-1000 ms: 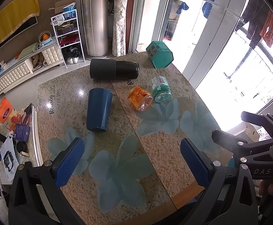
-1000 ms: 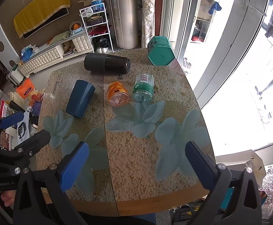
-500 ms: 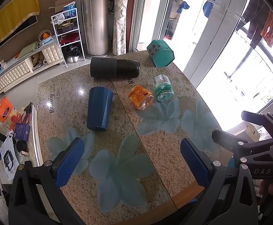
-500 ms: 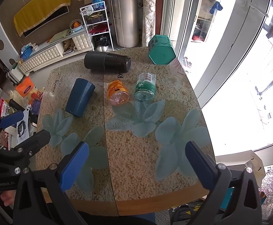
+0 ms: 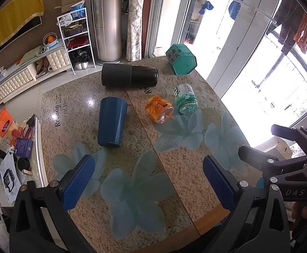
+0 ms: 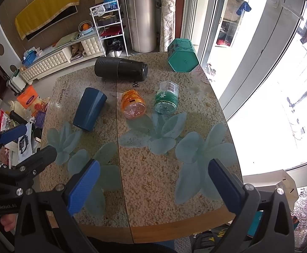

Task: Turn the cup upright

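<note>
A dark blue faceted cup lies on its side on the left half of the granite table, its narrow base toward me; it also shows in the right wrist view. My left gripper is open and empty, held above the table's near part, short of the cup. My right gripper is open and empty, above the near edge. Each gripper shows at the edge of the other's view.
A black flask lies on its side behind the cup. An orange jar, a green jar and a teal hexagonal tin lie to the right. The table edge runs close below the grippers.
Both grippers have drifted very slightly; the objects sit a touch lower in the left wrist view. Nothing on the table has moved.
</note>
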`<state>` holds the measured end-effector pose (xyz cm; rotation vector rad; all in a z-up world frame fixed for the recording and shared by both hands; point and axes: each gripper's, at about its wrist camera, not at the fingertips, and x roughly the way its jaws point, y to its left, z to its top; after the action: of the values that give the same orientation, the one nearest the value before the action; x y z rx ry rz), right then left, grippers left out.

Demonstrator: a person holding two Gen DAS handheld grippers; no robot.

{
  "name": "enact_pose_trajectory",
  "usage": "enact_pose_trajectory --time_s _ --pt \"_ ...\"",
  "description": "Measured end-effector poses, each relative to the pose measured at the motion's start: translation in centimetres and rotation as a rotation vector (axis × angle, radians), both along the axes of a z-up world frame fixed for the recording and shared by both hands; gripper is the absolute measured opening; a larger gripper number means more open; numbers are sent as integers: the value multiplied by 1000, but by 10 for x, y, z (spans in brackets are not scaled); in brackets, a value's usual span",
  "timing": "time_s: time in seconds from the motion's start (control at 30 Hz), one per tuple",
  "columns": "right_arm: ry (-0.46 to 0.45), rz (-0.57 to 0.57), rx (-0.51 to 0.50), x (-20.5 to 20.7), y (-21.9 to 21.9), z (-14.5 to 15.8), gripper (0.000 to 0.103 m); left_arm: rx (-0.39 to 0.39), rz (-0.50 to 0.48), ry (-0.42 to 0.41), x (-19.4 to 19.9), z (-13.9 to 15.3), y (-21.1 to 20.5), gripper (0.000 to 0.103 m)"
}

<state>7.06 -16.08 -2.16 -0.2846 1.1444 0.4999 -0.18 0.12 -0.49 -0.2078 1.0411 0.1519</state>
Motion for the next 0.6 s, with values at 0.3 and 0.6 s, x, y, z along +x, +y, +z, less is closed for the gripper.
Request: enact_pose_trajectory --time_s 0.3,0.6 --pt "22 16 -13 5 -2 -4 103 -30 39 16 11 -3 8 103" --pt "79 53 -13 26 -17 -15 103 -89 114 77 50 -20 6 103"
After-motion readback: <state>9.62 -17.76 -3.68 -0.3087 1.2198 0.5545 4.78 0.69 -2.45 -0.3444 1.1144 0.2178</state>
